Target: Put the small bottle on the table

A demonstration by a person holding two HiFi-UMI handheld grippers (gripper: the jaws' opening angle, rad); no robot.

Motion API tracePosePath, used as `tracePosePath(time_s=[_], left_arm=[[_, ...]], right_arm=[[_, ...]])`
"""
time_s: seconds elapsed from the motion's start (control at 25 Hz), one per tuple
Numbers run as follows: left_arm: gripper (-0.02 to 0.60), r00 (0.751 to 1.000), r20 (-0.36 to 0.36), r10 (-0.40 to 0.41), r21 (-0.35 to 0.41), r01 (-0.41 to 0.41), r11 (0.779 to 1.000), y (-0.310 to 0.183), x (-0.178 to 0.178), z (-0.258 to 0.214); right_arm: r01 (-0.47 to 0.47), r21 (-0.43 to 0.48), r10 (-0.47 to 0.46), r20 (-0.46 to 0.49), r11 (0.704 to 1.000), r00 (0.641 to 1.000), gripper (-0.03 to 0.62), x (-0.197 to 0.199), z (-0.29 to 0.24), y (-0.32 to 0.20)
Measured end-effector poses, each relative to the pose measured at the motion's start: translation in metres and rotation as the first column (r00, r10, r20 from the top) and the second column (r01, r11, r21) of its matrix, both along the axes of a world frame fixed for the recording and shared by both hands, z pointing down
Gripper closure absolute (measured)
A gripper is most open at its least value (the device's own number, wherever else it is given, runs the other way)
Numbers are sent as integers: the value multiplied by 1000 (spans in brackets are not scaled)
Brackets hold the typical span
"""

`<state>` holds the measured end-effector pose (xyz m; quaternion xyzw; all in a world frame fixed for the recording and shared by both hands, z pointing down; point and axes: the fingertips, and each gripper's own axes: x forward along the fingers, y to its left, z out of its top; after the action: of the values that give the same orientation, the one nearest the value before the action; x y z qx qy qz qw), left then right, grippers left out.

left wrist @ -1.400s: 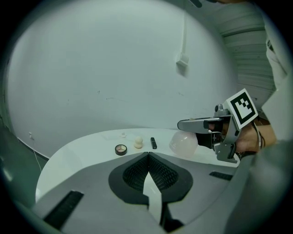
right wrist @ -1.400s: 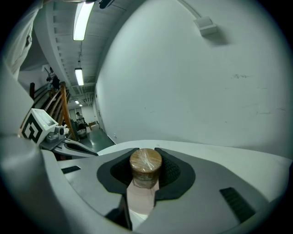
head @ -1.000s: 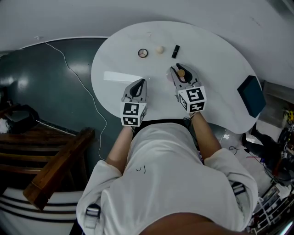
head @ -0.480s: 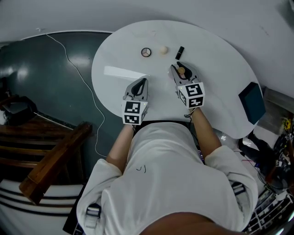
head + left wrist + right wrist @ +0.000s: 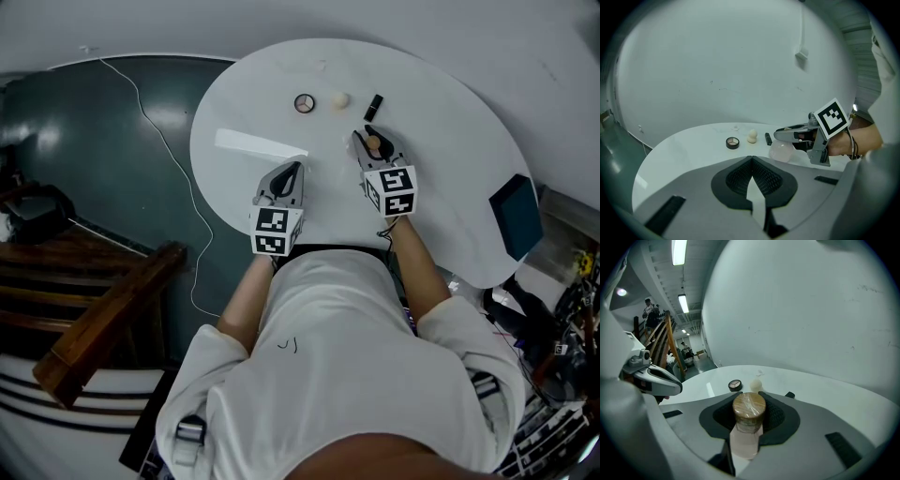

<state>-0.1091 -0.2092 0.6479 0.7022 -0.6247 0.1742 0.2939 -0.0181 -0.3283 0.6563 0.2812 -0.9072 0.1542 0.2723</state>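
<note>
Right gripper view: right gripper [image 5: 749, 401] fingers [image 5: 780, 416] stay part-closed round the small bottle [image 5: 746, 439], grip unchanged this past second, low over the surface [image 5: 441, 122] at 6 o'clock of a black item [image 5: 374, 106], so release remains; left gripper [image 5: 751, 159] fingers [image 5: 736, 178] meet, empty.

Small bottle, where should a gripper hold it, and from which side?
Grip the small bottle just under its brown cap, from the side with level jaws, as the right gripper does now. It is upright, and the cap above the grip should stop it sliding down.
</note>
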Motion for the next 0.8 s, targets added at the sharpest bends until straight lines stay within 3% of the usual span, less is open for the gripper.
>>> tracePosePath(time_s=[0.8], left_arm=[[569, 1000, 0, -5, -12, 5, 1000, 6, 4, 2]], right_arm=[[-1, -8, 0, -20, 1000, 1000, 490, 1, 14, 8]])
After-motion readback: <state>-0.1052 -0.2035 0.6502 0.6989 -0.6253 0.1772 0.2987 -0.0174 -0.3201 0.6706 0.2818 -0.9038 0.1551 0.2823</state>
